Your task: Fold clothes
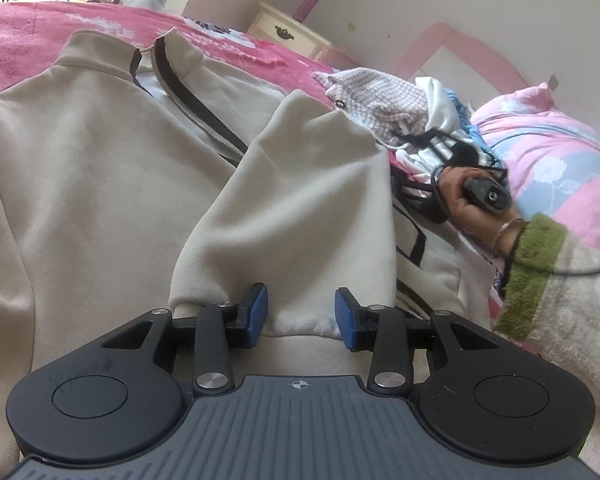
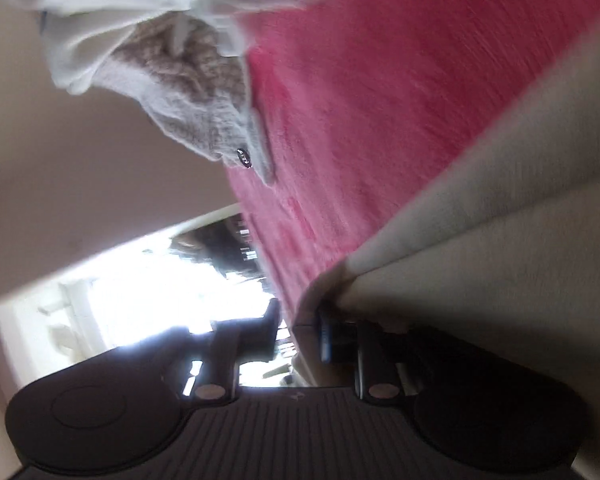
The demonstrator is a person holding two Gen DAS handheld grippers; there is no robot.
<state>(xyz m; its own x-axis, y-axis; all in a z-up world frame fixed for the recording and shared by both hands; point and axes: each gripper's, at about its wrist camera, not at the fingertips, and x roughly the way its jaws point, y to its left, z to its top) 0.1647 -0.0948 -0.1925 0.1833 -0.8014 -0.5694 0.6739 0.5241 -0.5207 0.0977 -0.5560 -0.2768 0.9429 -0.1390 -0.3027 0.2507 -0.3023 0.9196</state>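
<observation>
Your left gripper is gaping around the beige jacket's sleeve cuff at six o'clock, unpinched, while your right gripper is standing parted beside its edge.

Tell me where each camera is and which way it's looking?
Left wrist: sits on the left gripper, looking along a beige zip-up jacket on a pink blanket; a hand and green cuff show.
Right wrist: sits on the right gripper, rolled sideways and blurred, facing the blanket and a window.
Shared: the jacket, the blanket, a checked knit garment.
</observation>
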